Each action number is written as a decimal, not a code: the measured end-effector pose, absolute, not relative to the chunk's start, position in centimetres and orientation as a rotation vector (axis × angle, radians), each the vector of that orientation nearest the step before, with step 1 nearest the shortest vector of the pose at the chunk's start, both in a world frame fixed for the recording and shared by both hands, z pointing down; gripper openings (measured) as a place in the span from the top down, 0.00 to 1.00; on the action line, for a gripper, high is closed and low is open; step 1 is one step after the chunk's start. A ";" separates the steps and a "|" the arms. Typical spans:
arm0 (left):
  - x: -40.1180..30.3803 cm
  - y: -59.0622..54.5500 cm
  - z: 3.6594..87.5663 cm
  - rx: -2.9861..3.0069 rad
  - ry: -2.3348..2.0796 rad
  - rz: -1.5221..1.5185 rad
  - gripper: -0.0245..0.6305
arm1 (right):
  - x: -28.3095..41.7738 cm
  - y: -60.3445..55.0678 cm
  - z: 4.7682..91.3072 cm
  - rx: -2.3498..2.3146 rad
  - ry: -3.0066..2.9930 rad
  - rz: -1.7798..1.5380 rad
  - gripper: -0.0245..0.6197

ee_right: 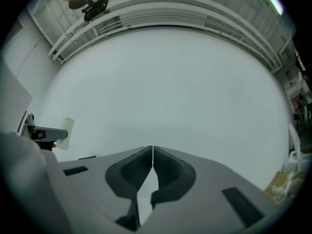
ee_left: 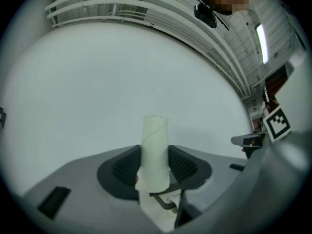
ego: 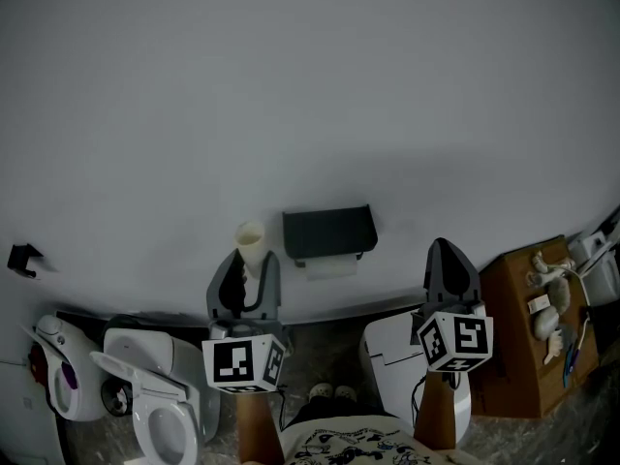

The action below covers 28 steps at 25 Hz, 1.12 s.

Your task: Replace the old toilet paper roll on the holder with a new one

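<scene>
Empty cardboard tube clamped upright in left gripper.
Right gripper jaws meet on nothing, beside the black holder.

We note a plain grey wall filling most of the head view, with a small black bracket fixed to it at far left. At lower left stands a white toilet, bowl uncovered, with a white-and-purple appliance just beside it. A second white toilet stands right of centre. A brown cabinet at right carries small pale items. The floor is mottled grey.
</scene>
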State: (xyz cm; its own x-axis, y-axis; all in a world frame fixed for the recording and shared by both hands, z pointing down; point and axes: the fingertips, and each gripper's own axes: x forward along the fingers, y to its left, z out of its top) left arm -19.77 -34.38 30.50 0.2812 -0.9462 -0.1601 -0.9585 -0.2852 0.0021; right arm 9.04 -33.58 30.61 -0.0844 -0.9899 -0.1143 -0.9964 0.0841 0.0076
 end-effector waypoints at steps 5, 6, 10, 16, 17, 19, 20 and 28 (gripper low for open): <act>-19.8 -34.3 30.4 -2.432 1.818 0.201 0.68 | 8.9 -33.5 30.8 -2.073 2.266 0.130 0.93; -19.8 -34.3 30.4 -2.432 1.818 0.200 0.68 | 8.9 -33.5 30.8 -2.074 2.266 0.129 0.93; -19.8 -34.3 30.3 -2.431 1.815 0.194 0.68 | 8.9 -33.6 30.7 -2.073 2.264 0.129 0.93; -19.9 -34.3 30.2 -2.429 1.809 0.192 0.68 | 8.9 -33.5 30.8 -2.076 2.267 0.123 0.93; -19.9 -34.3 30.2 -2.429 1.809 0.190 0.68 | 8.9 -33.5 30.8 -2.077 2.267 0.122 0.93; -19.9 -34.3 30.2 -2.428 1.809 0.188 0.68 | 9.0 -33.6 30.7 -2.078 2.264 0.120 0.93; -19.9 -34.4 30.2 -2.428 1.810 0.188 0.68 | 9.0 -33.6 30.7 -2.080 2.263 0.120 0.93; -20.0 -34.3 30.3 -2.426 1.813 0.186 0.68 | 9.1 -33.8 31.1 -2.089 2.264 0.111 0.93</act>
State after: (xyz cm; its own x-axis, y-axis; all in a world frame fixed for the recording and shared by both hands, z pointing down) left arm -19.98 -34.31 30.30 0.2807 -0.9461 -0.1614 -0.9592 -0.2824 -0.0126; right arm 9.10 -33.76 31.09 -0.0807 -0.9924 -0.0925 -0.9967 0.0798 0.0127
